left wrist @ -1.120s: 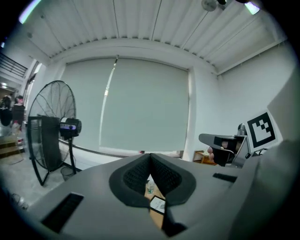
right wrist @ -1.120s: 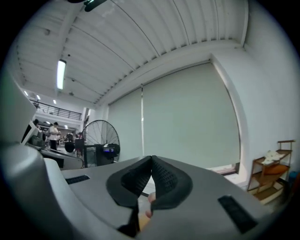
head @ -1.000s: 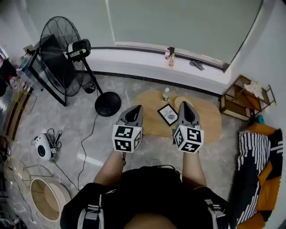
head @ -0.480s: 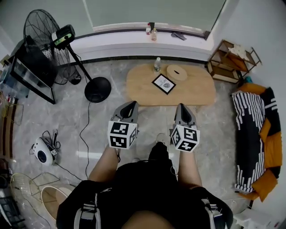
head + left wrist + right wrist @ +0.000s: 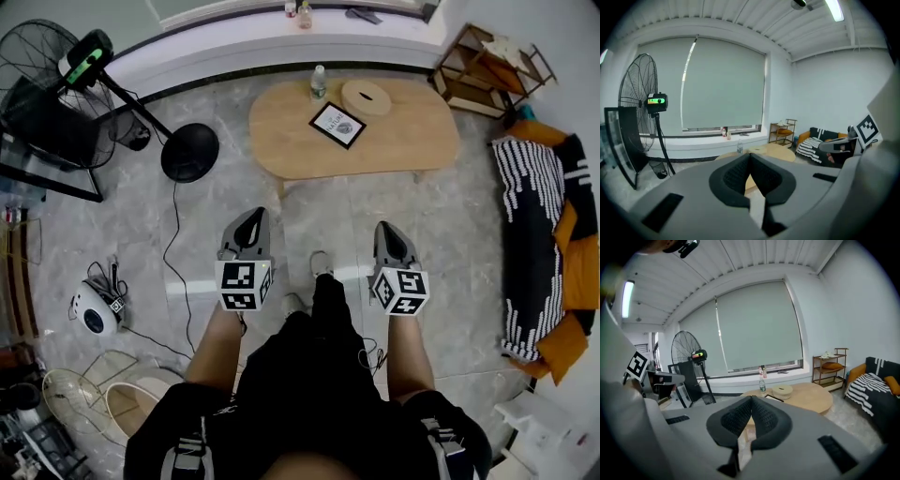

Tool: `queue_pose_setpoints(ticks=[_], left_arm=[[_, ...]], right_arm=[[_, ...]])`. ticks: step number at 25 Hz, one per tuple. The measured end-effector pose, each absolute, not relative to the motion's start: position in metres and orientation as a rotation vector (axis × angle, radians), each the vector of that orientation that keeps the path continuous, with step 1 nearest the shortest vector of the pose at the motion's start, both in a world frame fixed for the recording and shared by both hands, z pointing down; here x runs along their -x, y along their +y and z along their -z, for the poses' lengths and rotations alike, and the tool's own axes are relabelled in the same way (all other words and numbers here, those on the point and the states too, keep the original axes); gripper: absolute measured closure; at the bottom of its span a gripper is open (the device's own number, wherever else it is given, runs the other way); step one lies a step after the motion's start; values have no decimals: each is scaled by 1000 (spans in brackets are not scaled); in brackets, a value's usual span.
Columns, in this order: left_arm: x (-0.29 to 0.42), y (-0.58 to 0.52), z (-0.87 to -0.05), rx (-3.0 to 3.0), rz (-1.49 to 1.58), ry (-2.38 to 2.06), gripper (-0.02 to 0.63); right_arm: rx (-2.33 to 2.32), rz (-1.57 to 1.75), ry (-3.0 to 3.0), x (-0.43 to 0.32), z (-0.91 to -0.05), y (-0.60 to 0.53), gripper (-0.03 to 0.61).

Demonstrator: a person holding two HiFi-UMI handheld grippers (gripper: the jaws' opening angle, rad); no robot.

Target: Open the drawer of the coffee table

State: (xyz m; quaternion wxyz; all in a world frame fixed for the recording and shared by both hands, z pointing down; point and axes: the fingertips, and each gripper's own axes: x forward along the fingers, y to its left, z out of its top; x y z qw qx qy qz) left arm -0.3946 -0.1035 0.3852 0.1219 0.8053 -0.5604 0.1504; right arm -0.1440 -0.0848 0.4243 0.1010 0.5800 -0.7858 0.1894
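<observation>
The oval wooden coffee table stands on the grey floor ahead of me, well beyond both grippers. On it are a clear bottle, a round wooden box and a framed picture. No drawer shows in the head view. My left gripper and right gripper hang side by side above my knees, both shut and empty. In the left gripper view the left gripper points toward the table. In the right gripper view the right gripper points at the table.
A large black floor fan with a round base and trailing cable stands at the left. A wooden shelf unit is at the back right, a striped sofa on the right. A white device and baskets lie at lower left.
Both grippers have dropped lower and drawn back from the table; earlier they overlapped its near edge. The head view has tilted down, so the table now sits higher in the picture.
</observation>
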Motion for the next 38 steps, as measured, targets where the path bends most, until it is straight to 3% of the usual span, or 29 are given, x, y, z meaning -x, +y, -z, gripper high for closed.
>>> queue_pose_setpoints(ticks=[10,19,29,38], left_arm=[[370,-191,-547,-2256,-603,-1550,597],[387,-292,-679,-2197,-568,-1536,597],[393,-320,-861,-2323,-543,-1644,597],[410,-287,-900,-2382,-399,-1671,597]], right_arm=[[-1509,-659,-2359,117,-576,-182,566],[-1489,-731,-2309,93,-724,-275,566],[-1589,-572,-2371,82,-916,-303,563],[-1716,-553,-2476,84,-950,-279,563]])
